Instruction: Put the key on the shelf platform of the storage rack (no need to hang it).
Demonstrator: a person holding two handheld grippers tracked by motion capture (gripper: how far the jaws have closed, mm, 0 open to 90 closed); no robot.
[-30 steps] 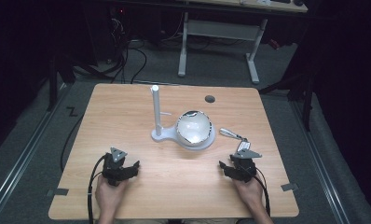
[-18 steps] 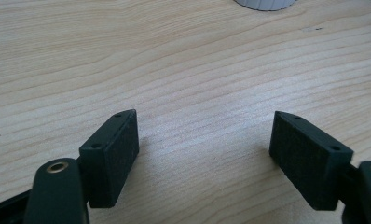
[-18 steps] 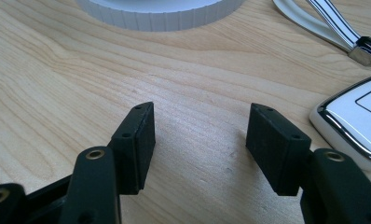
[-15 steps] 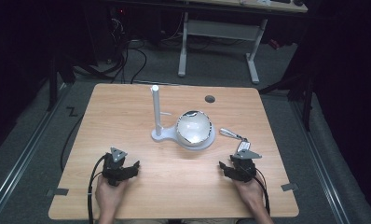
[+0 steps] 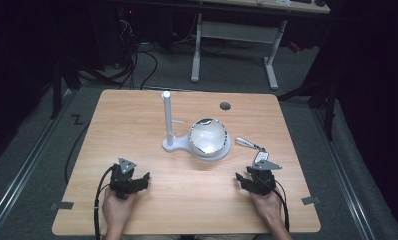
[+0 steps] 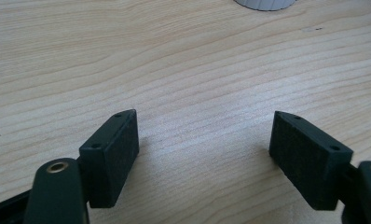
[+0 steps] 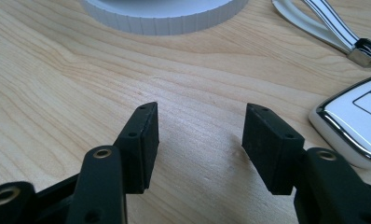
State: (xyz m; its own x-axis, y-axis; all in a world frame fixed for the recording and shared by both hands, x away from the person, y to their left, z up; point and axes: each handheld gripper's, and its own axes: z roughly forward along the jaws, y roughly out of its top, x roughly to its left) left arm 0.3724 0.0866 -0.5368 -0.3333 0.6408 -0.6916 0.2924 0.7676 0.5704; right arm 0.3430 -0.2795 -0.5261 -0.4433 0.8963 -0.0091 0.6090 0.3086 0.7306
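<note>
A white stand with an upright post (image 5: 167, 120) and a round ribbed base (image 7: 165, 14) holds a shiny glass-like bowl (image 5: 207, 136) at mid-table. A white key fob (image 7: 356, 121) on a metal key clip (image 7: 333, 28) lies right of the stand. My right gripper (image 7: 200, 135) rests on the wood just short of the fob, which lies to its right. Its jaws have just been closing and stand apart with nothing between them. My left gripper (image 6: 204, 140) rests at the front left (image 5: 138, 177), open wide over bare wood.
The wooden table (image 5: 137, 115) has a dark round cable hole (image 5: 225, 106) near its far edge. Tape marks sit at the front corners. Beyond the table are floor cables and a white desk frame (image 5: 237, 35).
</note>
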